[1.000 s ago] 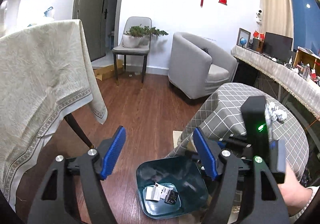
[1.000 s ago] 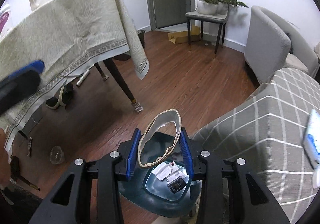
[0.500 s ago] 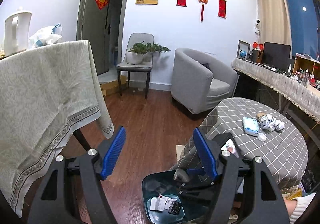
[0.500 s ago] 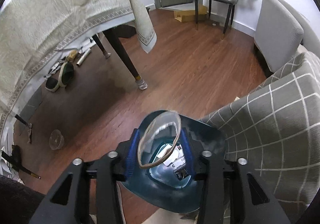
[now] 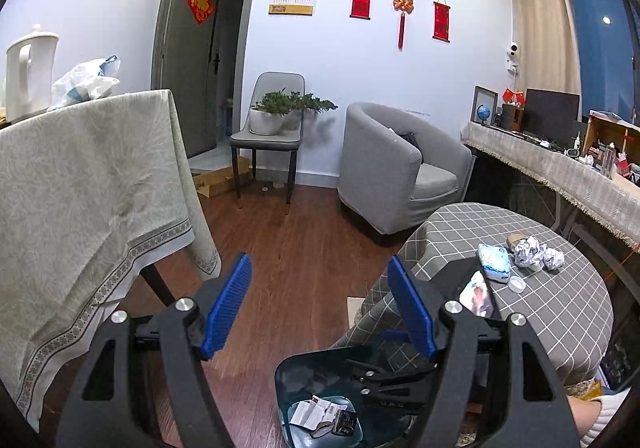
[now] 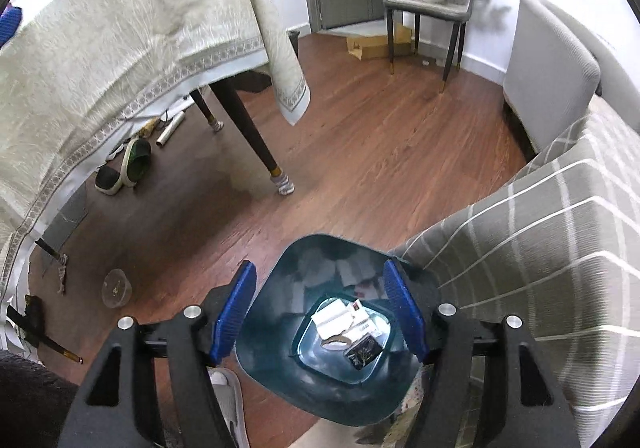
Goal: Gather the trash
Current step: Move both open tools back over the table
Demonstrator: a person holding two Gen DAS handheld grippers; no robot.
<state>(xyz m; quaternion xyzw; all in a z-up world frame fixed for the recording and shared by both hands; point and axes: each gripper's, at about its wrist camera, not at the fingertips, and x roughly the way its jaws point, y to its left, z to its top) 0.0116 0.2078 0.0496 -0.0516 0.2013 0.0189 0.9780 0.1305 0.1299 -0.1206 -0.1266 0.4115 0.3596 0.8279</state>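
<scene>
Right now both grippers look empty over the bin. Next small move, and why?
Probably lift the right gripper away from the bin and toward the round table. Its jaws stand open with nothing between them, paper scraps already lie in the bin, and crumpled paper balls still sit on the table. The left gripper is open too.

Trash bin [image 5: 304,380] partly hidden; bottom scraps [image 6: 348,328] possibly paper, unreadable.
</scene>
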